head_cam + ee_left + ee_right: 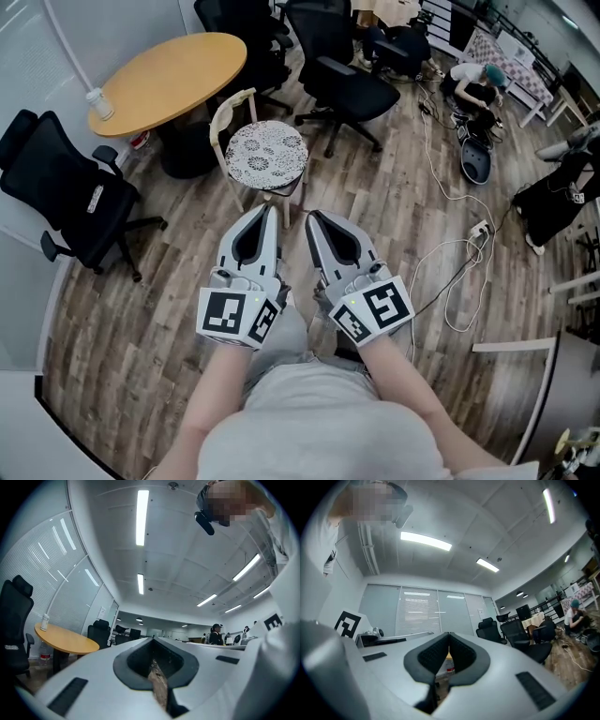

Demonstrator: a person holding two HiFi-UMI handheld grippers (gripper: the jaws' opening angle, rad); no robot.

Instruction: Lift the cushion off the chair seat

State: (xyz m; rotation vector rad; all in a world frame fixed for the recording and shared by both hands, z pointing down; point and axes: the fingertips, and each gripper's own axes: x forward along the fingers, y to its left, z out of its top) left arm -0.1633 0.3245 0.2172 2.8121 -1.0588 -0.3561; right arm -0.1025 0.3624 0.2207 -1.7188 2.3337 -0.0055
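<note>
The round cushion, white with a dark lace-like pattern, lies on the seat of a small cream chair beside the table. My two grippers are held side by side just short of the chair, pointing at it. In the head view the left gripper has its tips close to the cushion's near edge, apart from it. The right gripper is a little to the right of the chair. Both sets of jaws are shut with nothing between them, as the left gripper and right gripper show in their own views.
A round wooden table with a small bottle stands behind the chair. Black office chairs stand at the left and behind. White cables and a power strip lie on the floor at the right. A person crouches far back.
</note>
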